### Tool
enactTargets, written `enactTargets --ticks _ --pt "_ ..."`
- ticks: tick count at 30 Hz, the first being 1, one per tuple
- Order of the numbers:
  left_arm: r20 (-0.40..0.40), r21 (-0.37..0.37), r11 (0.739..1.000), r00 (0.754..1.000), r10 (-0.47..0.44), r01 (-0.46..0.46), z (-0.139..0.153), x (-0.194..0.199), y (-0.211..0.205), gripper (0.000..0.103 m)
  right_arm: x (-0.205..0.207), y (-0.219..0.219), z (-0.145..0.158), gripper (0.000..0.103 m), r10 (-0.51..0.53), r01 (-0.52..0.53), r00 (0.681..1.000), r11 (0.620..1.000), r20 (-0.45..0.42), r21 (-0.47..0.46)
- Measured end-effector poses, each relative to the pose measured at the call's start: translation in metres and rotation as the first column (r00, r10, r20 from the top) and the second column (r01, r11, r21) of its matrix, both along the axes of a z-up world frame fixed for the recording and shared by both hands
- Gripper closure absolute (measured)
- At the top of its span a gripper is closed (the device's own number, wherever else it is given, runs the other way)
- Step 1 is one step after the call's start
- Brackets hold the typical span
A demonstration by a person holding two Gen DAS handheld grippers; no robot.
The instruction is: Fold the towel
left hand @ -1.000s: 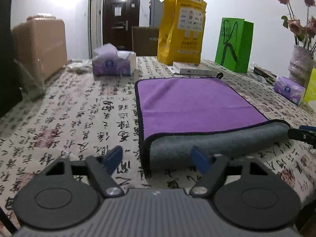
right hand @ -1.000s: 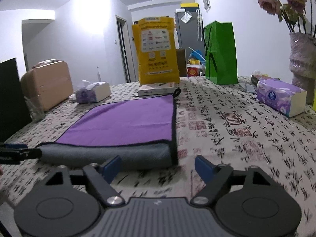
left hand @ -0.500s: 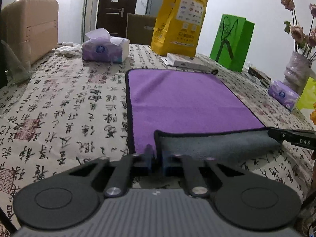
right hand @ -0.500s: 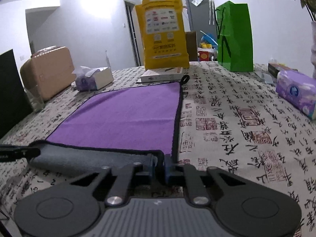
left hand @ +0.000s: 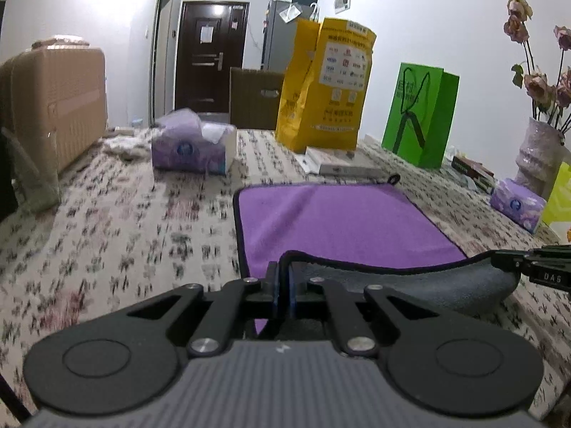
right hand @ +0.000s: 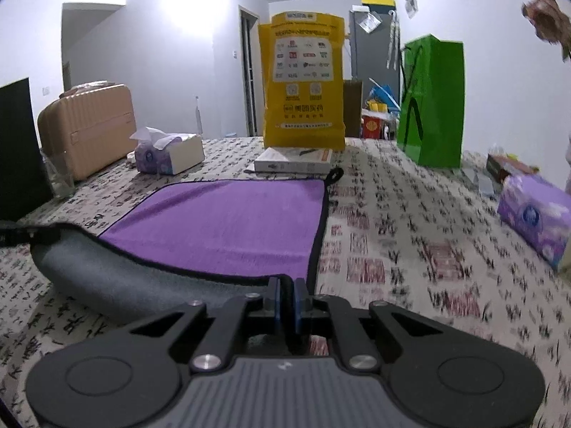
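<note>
Left wrist view: the purple towel (left hand: 335,221) lies flat on the calligraphy-print tablecloth (left hand: 107,235), its grey near edge lifted, one corner clamped in the left gripper (left hand: 283,285), the other in the right gripper (right hand: 285,299). "DAS" reads on the right gripper's finger; the yellow bag (left hand: 332,89) print is illegible.

The towel (left hand: 342,224) lies spread on the desk (left hand: 125,221), purple face up, rimmed all round with dark piping. Its far edge sits flat, a small black hanging loop (left hand: 393,179) at the far right corner. The near edge is lifted off the desk and curled over, showing the grey underside (right hand: 107,274) as a sagging band between the two raised near corners, over the purple.
</note>
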State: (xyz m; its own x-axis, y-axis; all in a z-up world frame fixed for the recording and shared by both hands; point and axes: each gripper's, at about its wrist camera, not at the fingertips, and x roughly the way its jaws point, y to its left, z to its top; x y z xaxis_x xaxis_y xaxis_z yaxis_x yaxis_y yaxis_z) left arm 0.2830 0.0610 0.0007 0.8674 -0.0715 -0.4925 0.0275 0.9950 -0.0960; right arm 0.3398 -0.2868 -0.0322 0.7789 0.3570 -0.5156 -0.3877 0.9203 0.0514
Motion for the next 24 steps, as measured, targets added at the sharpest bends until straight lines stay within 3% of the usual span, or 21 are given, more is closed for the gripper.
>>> enactTargets --ticks 12,24 --pt "0.084 0.035 0.999 0.996 -0.003 0.000 0.023 0.056 0.010 0.097 0.057 0.017 0.017 0.097 0.040 -0.037 0.997 0.998 0.065 -0.044" --pt "0.051 0.069 0.998 0.999 0.001 -0.005 0.015 0.135 0.026 0.097 0.147 0.034 0.021 0.098 0.063 -0.061 0.997 0.997 0.042 -0.037"
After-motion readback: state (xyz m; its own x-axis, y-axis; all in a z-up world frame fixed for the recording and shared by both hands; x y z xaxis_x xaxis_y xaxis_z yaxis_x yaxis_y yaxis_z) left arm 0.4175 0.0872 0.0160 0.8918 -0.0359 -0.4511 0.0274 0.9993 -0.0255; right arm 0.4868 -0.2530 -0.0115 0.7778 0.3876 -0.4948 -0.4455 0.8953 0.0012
